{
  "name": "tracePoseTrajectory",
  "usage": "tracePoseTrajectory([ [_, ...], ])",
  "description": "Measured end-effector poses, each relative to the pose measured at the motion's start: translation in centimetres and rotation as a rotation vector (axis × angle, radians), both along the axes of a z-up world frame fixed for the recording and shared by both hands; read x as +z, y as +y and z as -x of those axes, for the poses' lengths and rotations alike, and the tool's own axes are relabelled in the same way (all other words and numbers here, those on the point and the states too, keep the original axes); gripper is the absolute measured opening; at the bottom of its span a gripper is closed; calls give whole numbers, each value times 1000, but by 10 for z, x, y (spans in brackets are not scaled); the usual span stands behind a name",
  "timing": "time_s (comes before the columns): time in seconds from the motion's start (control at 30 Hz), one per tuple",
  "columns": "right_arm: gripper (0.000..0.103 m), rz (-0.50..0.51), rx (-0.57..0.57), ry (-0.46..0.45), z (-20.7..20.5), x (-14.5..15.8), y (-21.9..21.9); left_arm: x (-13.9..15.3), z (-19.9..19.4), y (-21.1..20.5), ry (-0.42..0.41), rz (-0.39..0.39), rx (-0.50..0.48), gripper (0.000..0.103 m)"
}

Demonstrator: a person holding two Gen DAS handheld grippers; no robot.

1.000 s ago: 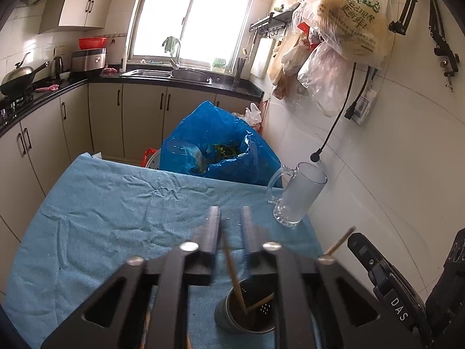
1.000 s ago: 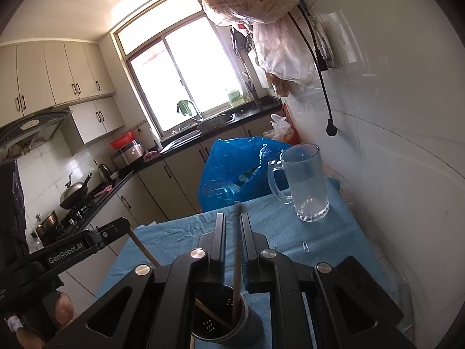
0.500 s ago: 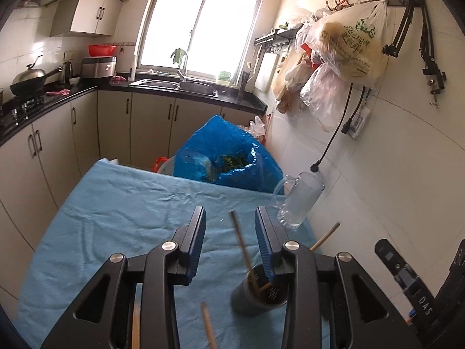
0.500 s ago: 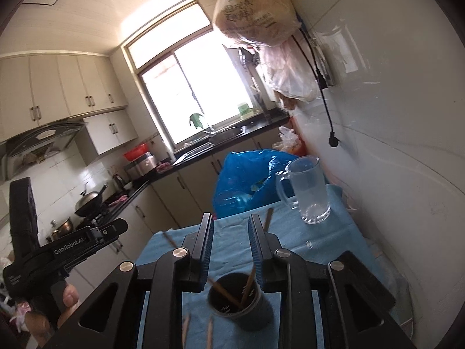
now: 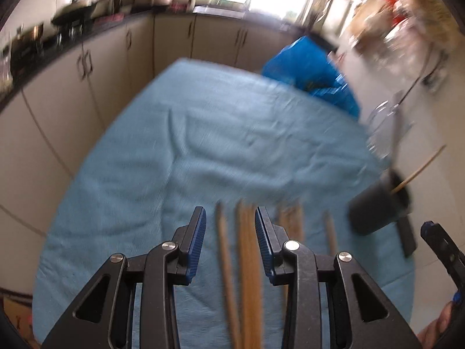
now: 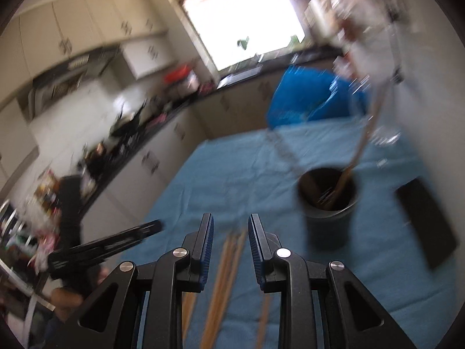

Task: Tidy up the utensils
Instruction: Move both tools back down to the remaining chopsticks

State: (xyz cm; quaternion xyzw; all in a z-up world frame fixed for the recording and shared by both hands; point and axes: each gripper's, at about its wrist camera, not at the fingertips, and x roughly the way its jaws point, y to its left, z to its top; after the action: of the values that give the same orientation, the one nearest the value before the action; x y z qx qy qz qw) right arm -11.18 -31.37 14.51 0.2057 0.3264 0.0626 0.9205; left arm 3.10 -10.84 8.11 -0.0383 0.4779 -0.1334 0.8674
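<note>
Both views are motion-blurred. Several wooden chopsticks (image 5: 247, 264) lie on the blue cloth, also seen in the right wrist view (image 6: 223, 279). My left gripper (image 5: 230, 224) is open and empty, hovering over them with its jaws on either side. My right gripper (image 6: 230, 229) is open and empty above the same chopsticks. The dark utensil cup (image 6: 328, 200) stands to the right with chopsticks sticking out; it also shows in the left wrist view (image 5: 377, 206).
The blue cloth (image 5: 203, 133) covers the table. A glass mug (image 5: 383, 128) and a blue bag (image 5: 311, 69) sit at the far right. A dark flat object (image 6: 427, 221) lies right of the cup. Wall on the right, kitchen cabinets to the left.
Both grippers let go of the chopsticks they had placed in the cup, opened, and swung down and left to the chopsticks lying on the cloth.
</note>
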Motion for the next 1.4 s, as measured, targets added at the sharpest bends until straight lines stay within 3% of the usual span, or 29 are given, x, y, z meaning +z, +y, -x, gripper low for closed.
tracePoseTrajectory([
  [0.13,27,-19,58,122,-33,-28,24,-31,-16,11,92,1,15,33],
  [0.3,26,-48,52,219,-61,-53,31,-47,-25,4,117,-10,-4,32],
  [0.47,26,-67,25,258,-75,-65,27,-59,-35,-4,141,-40,-12,21],
  [0.6,26,-77,44,287,-82,-70,30,-59,-34,-4,127,-45,-10,19],
  [0.7,22,-73,73,327,-97,-76,38,-60,-35,2,128,-82,9,7],
  [1.0,19,-9,100,424,-137,-104,60,-57,-36,29,177,22,-10,7],
  [1.4,14,95,70,501,-156,-123,66,-47,-37,31,184,75,-31,9],
])
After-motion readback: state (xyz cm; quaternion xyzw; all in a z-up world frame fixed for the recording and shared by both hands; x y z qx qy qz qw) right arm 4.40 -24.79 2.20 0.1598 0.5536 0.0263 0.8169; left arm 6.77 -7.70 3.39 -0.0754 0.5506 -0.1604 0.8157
